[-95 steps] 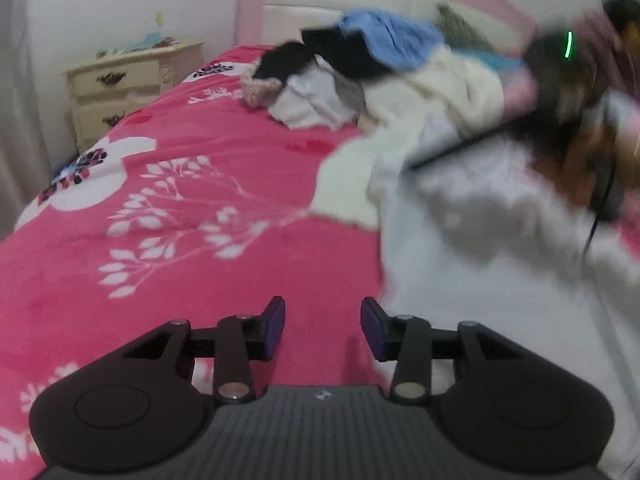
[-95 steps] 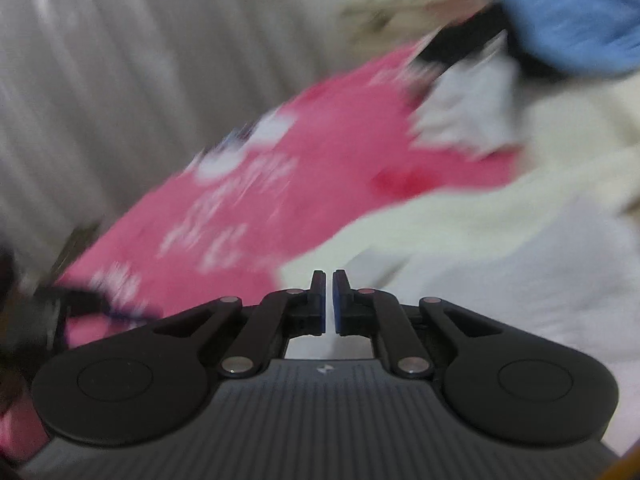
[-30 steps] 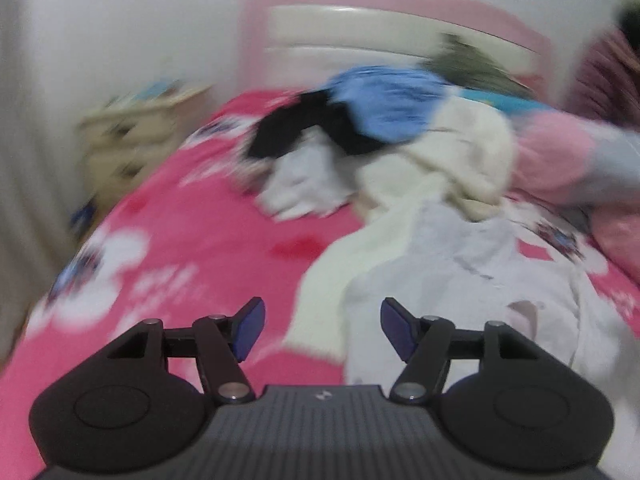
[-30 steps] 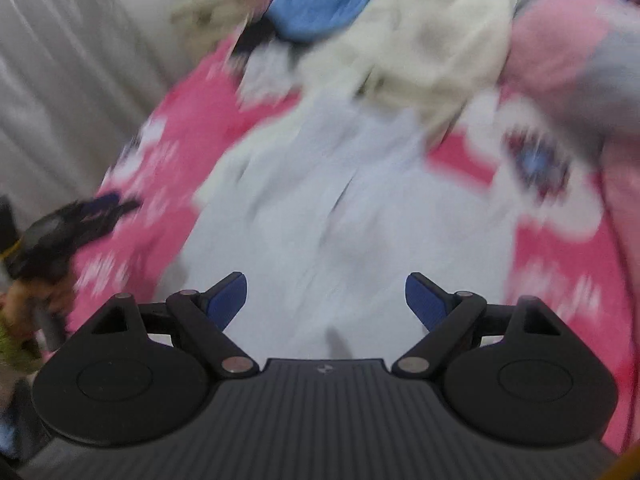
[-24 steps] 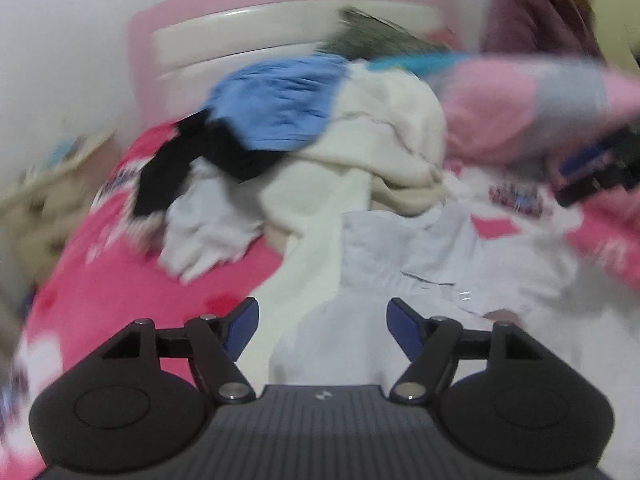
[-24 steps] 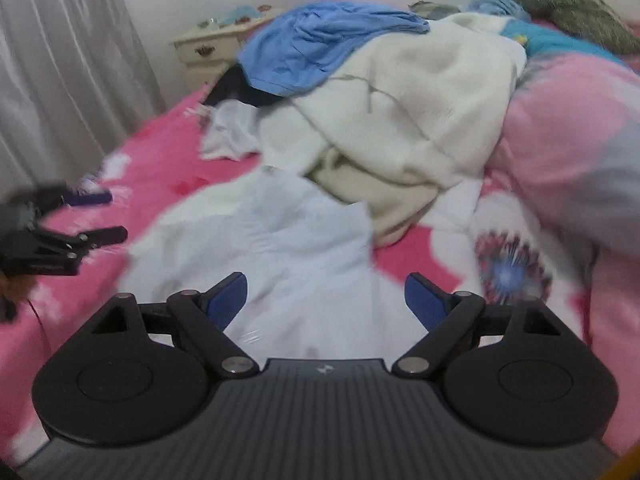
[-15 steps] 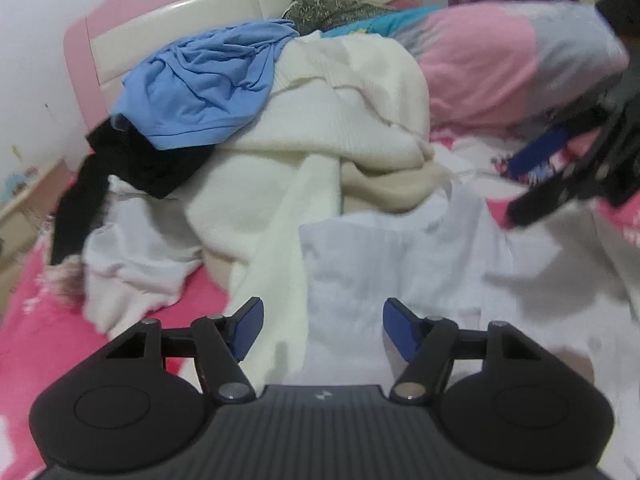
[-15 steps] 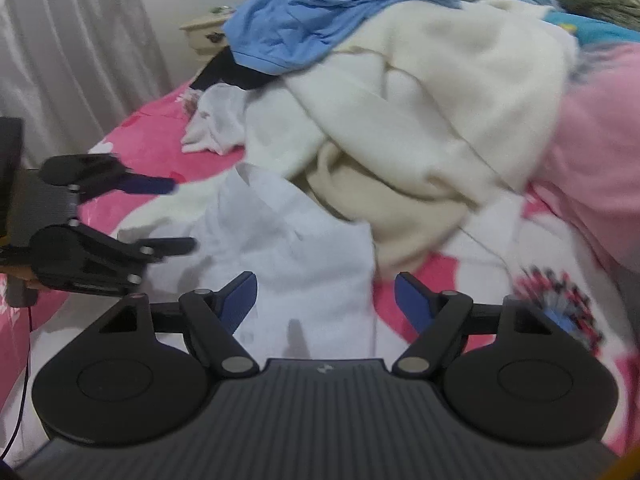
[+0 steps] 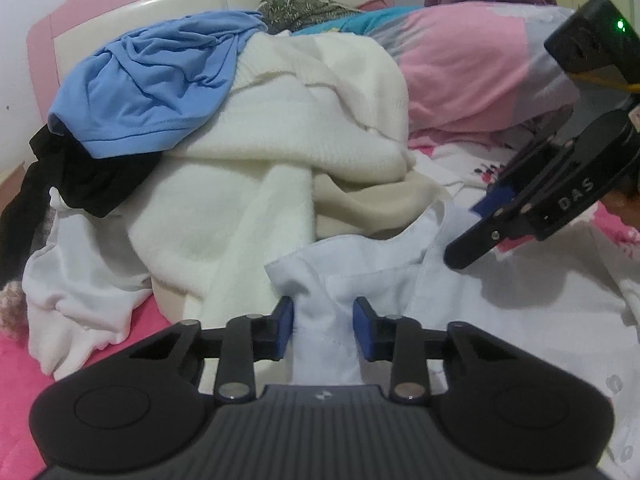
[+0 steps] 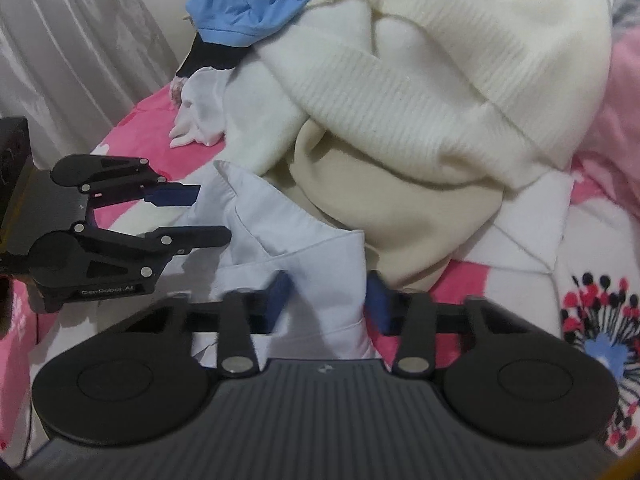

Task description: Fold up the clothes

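Note:
A white collared shirt (image 9: pixel 500 320) lies spread on the bed, its collar end toward the clothes pile. My left gripper (image 9: pixel 323 328) is open, the jaws partly closed in, with a raised fold of the shirt's left collar area between the blue pads. My right gripper (image 10: pixel 327 300) is also open and blurred by motion, with the shirt (image 10: pixel 280 232) bunched between its fingers at the right collar side. Each gripper shows in the other's view: the right gripper (image 9: pixel 472 228) at the right, the left gripper (image 10: pixel 212 214) at the left.
Just behind the shirt is a pile: a cream knit sweater (image 9: pixel 280 152), a blue garment (image 9: pixel 152 88), a black garment (image 9: pixel 92 184) and a white one (image 9: pixel 80 280). A pink pillow (image 9: pixel 468 64) and pink headboard (image 9: pixel 120 12) lie beyond. A grey curtain (image 10: pixel 80 40) hangs at the left.
Both grippers have come down and forward onto the shirt's collar end. Their jaws have narrowed from wide open, and cloth now sits between the pads.

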Motion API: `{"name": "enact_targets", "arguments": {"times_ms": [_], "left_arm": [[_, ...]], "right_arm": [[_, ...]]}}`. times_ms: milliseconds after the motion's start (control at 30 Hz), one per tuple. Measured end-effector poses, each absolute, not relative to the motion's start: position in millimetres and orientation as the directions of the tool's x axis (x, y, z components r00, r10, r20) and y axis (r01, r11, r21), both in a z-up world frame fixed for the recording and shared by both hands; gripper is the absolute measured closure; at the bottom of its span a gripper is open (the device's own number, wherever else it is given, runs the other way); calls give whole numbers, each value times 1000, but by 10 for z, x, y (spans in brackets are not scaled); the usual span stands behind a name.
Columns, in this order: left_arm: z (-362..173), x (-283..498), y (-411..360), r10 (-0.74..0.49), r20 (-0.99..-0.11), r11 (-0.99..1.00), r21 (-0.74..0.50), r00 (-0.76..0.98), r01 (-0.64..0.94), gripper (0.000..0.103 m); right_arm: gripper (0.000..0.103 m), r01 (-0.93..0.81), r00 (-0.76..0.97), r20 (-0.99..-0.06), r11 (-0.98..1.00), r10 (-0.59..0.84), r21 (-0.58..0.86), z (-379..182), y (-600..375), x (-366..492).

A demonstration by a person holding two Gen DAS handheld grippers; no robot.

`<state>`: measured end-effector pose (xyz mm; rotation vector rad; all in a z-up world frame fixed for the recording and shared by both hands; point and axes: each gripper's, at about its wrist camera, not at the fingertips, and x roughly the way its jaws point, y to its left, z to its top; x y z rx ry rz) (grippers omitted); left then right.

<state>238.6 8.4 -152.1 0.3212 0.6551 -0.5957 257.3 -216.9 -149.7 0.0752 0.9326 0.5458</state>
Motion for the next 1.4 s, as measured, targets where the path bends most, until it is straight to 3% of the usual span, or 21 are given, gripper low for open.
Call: {"name": "enact_targets", "arguments": {"times_ms": [33, 133, 233, 267, 367, 733, 1067, 1400], "left_arm": [[-1517, 2383, 88, -415, -645, 793, 89, 642, 603, 78], [-1506, 2367, 89, -413, -630, 808, 79, 658, 583, 78], [-1495, 2346, 80, -409, -617, 817, 80, 672, 571, 88], [-1485, 2331, 78, -406, -612, 821, 83, 679, 565, 93], [-1426, 2254, 88, -400, -594, 830, 88, 698, 551, 96], [-801, 1619, 374, -453, -505, 848, 10, 734, 530, 97], [-81, 309, 777, -535, -427, 832, -117, 729, 542, 97], [-208, -1258, 940, -632, -550, 736, -207, 545, 645, 97]], "right_arm": [[86, -411, 472, -739, 862, 480, 297, -1495, -2175, 2568], [94, -408, 489, -725, 861, 486, 302, -1466, -2183, 2534], [98, -414, 501, -719, 863, 481, 289, -1444, -2154, 2497], [99, -414, 506, -715, 863, 482, 289, -1430, -2146, 2481], [100, -421, 521, -703, 862, 485, 283, -1341, -2126, 2406], [102, -488, 558, -655, 840, 510, 239, -779, -2032, 1861], [102, -605, 527, -638, 775, 562, 183, -52, -1752, 775], [102, -612, 449, -662, 746, 601, 262, -311, -1509, -884]]}}
